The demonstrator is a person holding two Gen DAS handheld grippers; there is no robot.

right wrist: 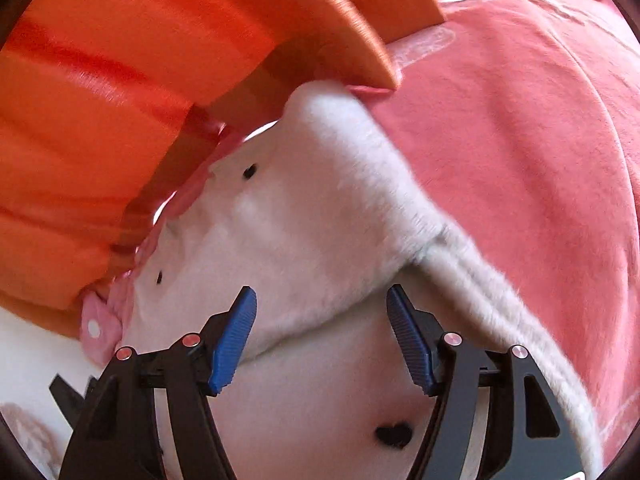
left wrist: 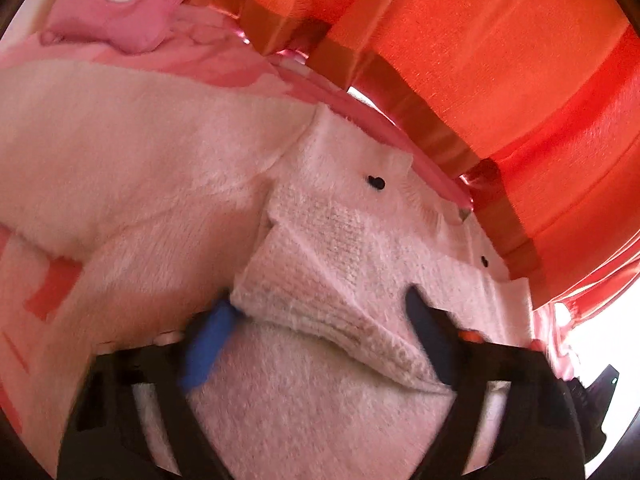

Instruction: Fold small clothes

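A small fluffy white garment (left wrist: 328,240) with small black dots lies on a pink blanket (left wrist: 224,60). My left gripper (left wrist: 320,312) stands open over a folded knit-textured edge of the garment, one blue-padded finger (left wrist: 204,344) on each side of the fold. In the right wrist view the same white garment (right wrist: 304,232) shows a folded flap with a seam and a black heart mark (right wrist: 394,434). My right gripper (right wrist: 320,328) is open, its blue pads (right wrist: 234,344) on either side of the flap's edge, not closed on it.
An orange-red curtain (left wrist: 500,60) hangs close behind the garment; it also fills the upper left of the right wrist view (right wrist: 120,80). A pink cushion (left wrist: 120,0) with a white spot lies at the back. A salmon-pink blanket (right wrist: 520,140) spreads to the right.
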